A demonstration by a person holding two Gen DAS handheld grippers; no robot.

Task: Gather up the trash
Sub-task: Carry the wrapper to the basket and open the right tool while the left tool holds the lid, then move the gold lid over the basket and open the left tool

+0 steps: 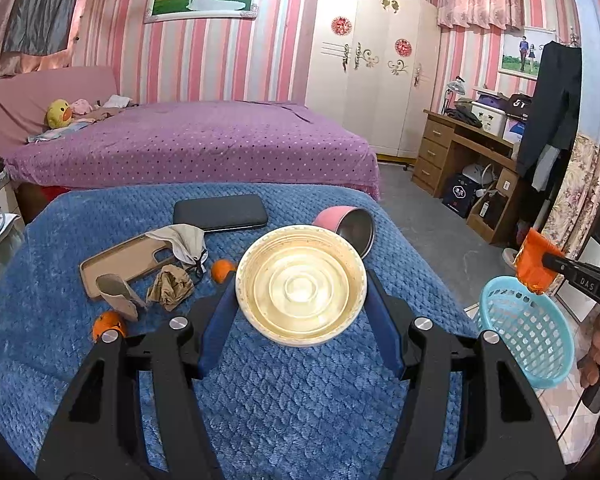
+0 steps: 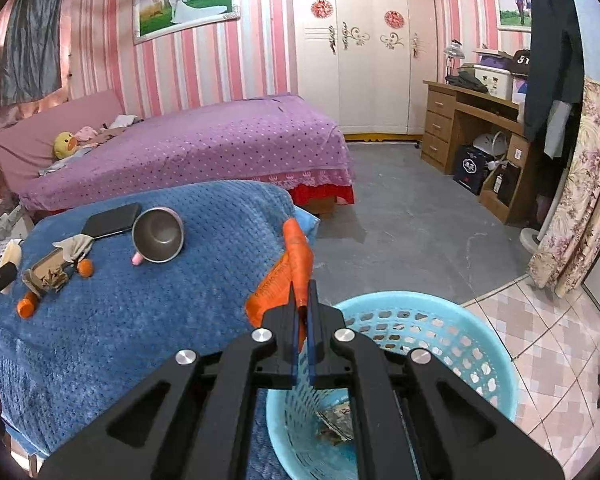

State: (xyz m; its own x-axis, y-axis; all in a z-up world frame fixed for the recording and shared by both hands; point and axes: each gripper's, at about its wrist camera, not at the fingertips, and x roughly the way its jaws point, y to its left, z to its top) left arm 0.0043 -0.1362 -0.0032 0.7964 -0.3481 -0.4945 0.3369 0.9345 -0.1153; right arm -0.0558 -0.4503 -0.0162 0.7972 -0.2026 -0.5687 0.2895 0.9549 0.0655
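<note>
Sitting beside the right edge of the blue blanket (image 2: 140, 320), just off its corner: the light-blue basket (image 2: 480, 360), on the floor where grey concrete is meeting pink tile. Stretching away beyond the basket toward the wardrobe (image 2: 372, 60) and desk (image 2: 460, 120): open floor, nothing standing on it.

Hovering just above the basket's near-left rim, close to the blanket's edge: the right gripper (image 2: 302, 300), jaws nearly together and pinching a crumpled orange wrapper (image 2: 292, 264), the wrapper sticking up and forward past the fingertips. Lying in the basket's bottom: a few dark scraps, too dim for naming.

Hanging over the blanket, left of the basket: the left gripper (image 1: 300, 304), jaws spread wide and clamping a cream plastic bowl (image 1: 300, 284) by its rim, the bowl tipped toward the camera, ringed inside, lightly stained at the edge.

Lying farther left on the blanket: a crumpled brown paper (image 1: 170, 286), a torn cardboard piece (image 1: 118, 294), a grey cloth (image 1: 184, 242), orange peels (image 1: 222, 270), a tan phone case (image 1: 124, 260), a black phone (image 1: 220, 212) and a tipped pink cup (image 1: 352, 226).
</note>
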